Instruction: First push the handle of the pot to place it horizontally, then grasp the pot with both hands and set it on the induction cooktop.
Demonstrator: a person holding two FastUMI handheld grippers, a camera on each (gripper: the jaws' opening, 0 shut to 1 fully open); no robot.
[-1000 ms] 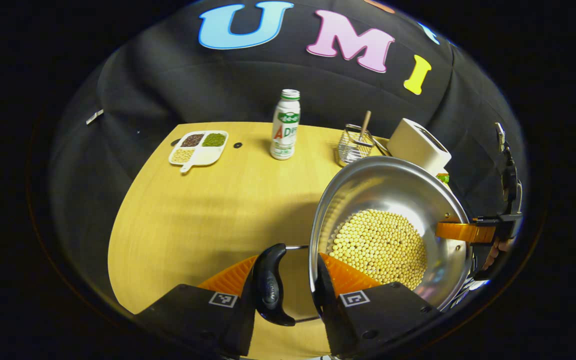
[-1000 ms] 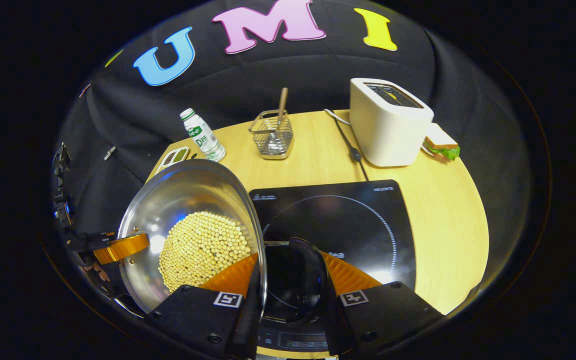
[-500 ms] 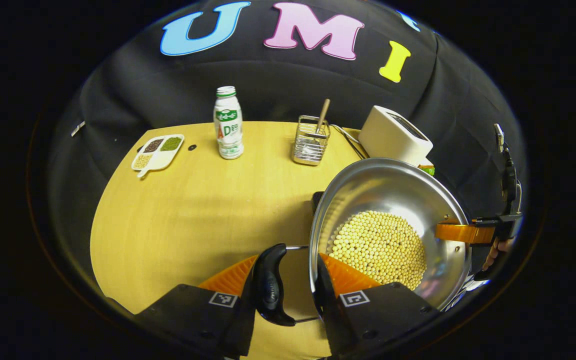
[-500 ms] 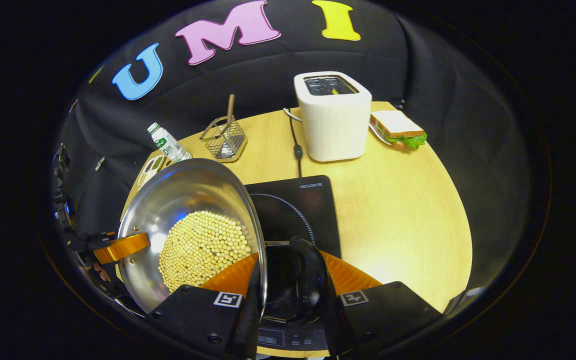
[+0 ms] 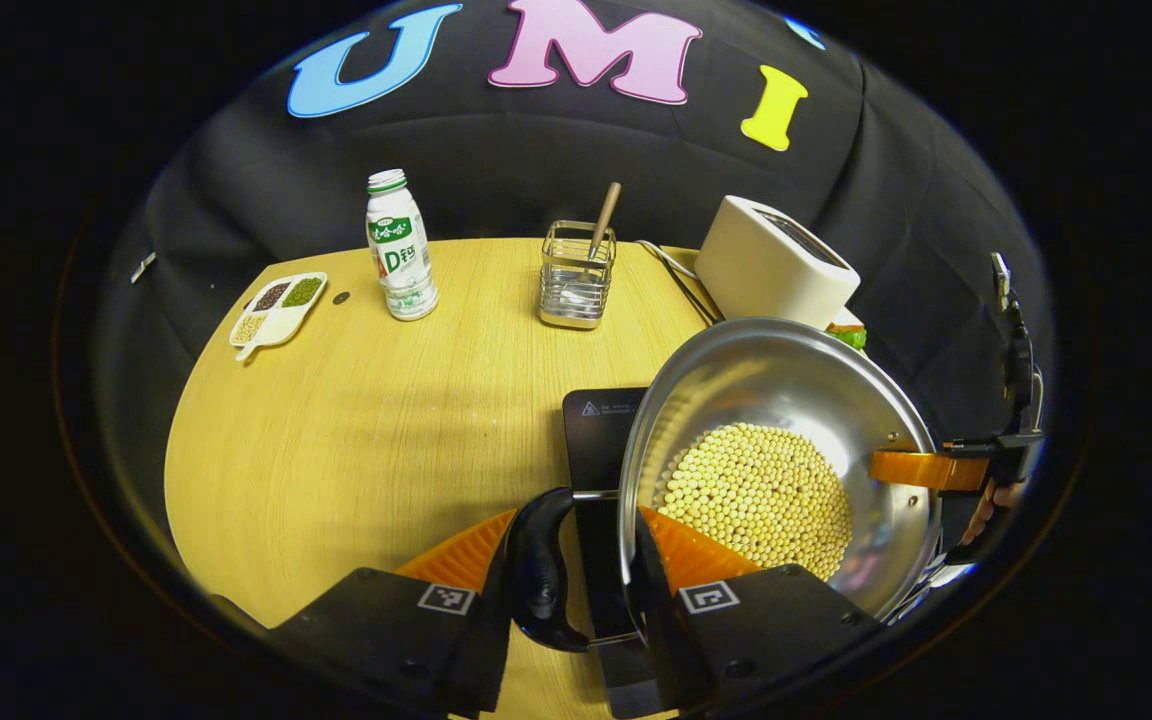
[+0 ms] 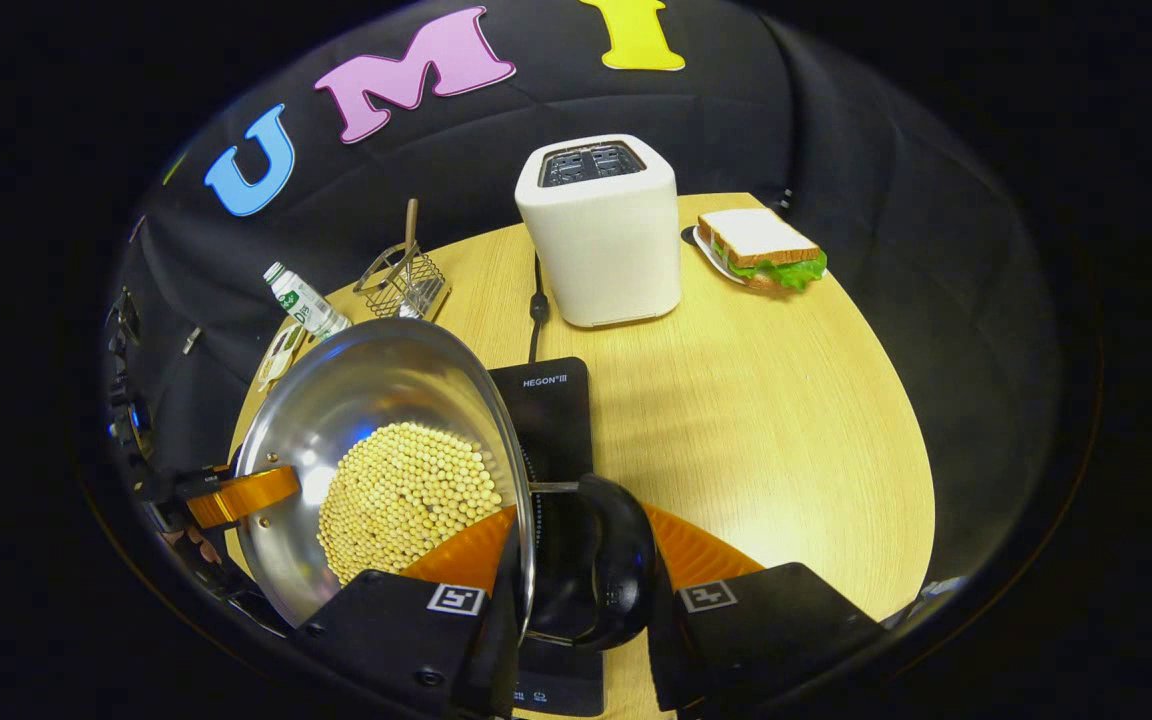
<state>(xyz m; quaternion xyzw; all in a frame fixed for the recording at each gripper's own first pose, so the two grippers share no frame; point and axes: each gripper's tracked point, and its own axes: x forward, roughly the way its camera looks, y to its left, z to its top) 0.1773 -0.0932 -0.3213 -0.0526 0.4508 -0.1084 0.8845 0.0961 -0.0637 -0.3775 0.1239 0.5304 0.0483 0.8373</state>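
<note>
A steel pot (image 5: pixel 786 390) holding a layer of yellow beans (image 5: pixel 756 495) hangs in the air above the wooden table (image 5: pixel 356 440). My left gripper (image 5: pixel 576 530) is shut across the pot's rim and black side handle (image 5: pixel 536 570). The right gripper (image 5: pixel 936 468) shows on the pot's far side. In the right gripper view the same pot (image 6: pixel 376 390) sits left of my right gripper (image 6: pixel 581 525), shut on the rim and the other black handle (image 6: pixel 611 570). The black induction cooktop (image 5: pixel 601 430) lies just under the pot, its edge (image 6: pixel 546 410) showing below the rim.
At the back of the table stand a white bottle (image 5: pixel 398 248), a wire basket with a utensil (image 5: pixel 574 275) and a white toaster (image 6: pixel 601 230) with its cord. A sandwich on a plate (image 6: pixel 761 250) lies to the toaster's right. A divided dish (image 5: pixel 276 308) sits far left.
Both grippers have carried the pot to the right, still shut on its handles. The cooktop has come into the left gripper view under the pot and slid leftward in the right gripper view.
</note>
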